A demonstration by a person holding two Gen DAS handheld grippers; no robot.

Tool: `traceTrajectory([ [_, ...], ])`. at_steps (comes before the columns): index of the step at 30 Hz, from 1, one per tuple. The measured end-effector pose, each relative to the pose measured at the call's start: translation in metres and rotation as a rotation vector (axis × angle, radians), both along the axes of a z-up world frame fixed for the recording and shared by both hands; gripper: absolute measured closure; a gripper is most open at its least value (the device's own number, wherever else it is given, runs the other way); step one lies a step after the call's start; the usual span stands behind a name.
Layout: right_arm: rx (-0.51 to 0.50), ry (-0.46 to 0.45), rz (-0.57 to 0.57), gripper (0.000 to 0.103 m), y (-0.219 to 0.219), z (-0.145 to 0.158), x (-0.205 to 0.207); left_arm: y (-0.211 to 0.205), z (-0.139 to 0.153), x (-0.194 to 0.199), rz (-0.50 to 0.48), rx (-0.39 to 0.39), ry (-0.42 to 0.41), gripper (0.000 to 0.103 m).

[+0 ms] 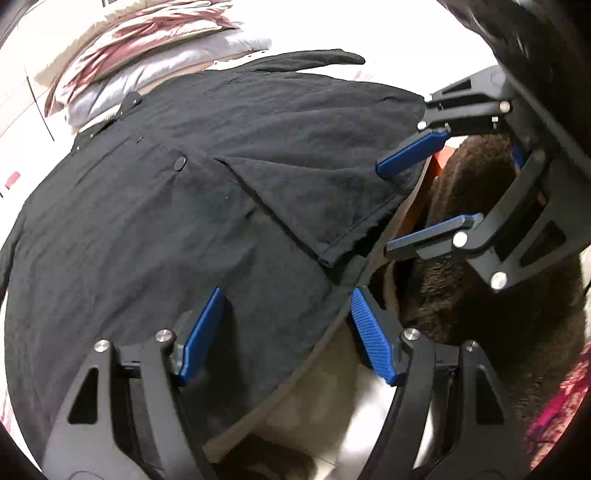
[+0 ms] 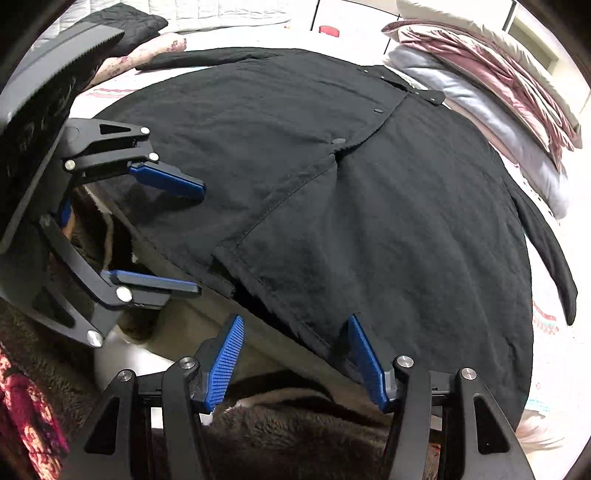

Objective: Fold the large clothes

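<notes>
One black coat (image 2: pixel 351 192) lies spread flat over the bed (image 2: pixel 546 354), covering most of it. Its long axis runs from the hem at the bed's near edge, just beneath both grippers, up to the collar (image 2: pixel 406 83) at the far end beside the pillows (image 2: pixel 491 92). One sleeve (image 2: pixel 546 240) trails off along the coat's side toward the near edge; the other (image 2: pixel 207 57) stretches out sideways near the collar. Snap buttons (image 2: pixel 339 140) dot the front placket, and the lower front panels overlap, one corner folded across the other near the hem.

Both grippers hover over the hem, side by side. The left gripper (image 1: pixel 286 332) has its blue pads spread, one over the cloth and one just past the hem's edge, pinching nothing. The right gripper (image 2: pixel 295 358) is likewise spread apart above the hem, nothing between its pads.

Pink, grey and cream pillows are stacked beyond the collar. A dark quilted pad (image 2: pixel 122 22) lies at the far corner. Brown fleece (image 2: pixel 295 435) shows below the bed's edge.
</notes>
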State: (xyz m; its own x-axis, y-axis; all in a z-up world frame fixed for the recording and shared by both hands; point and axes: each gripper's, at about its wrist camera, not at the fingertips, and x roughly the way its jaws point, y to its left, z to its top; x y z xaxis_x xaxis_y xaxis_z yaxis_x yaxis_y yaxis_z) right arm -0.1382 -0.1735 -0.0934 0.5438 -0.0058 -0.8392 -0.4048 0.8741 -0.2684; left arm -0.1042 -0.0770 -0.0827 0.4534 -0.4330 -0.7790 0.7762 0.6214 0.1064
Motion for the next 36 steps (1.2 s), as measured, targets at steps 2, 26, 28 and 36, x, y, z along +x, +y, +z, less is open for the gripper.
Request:
traceTrajectory([
  [2, 0.008, 0.001, -0.005, 0.043, -0.006, -0.005, 0.0, -0.007, -0.004, -0.001, -0.007, 0.014, -0.021, 0.039],
  [26, 0.407, 0.263, 0.108, 0.062, 0.003, -0.039, 0.027, 0.053, 0.045, 0.011, 0.004, -0.415, 0.209, 0.085],
  [28, 0.4, 0.221, 0.093, 0.062, -0.006, -0.026, 0.023, 0.049, 0.039, 0.01, -0.044, -0.414, 0.279, 0.073],
  [36, 0.371, 0.114, -0.072, 0.061, -0.065, 0.014, 0.028, 0.042, 0.045, 0.026, -0.056, -0.372, 0.274, 0.064],
])
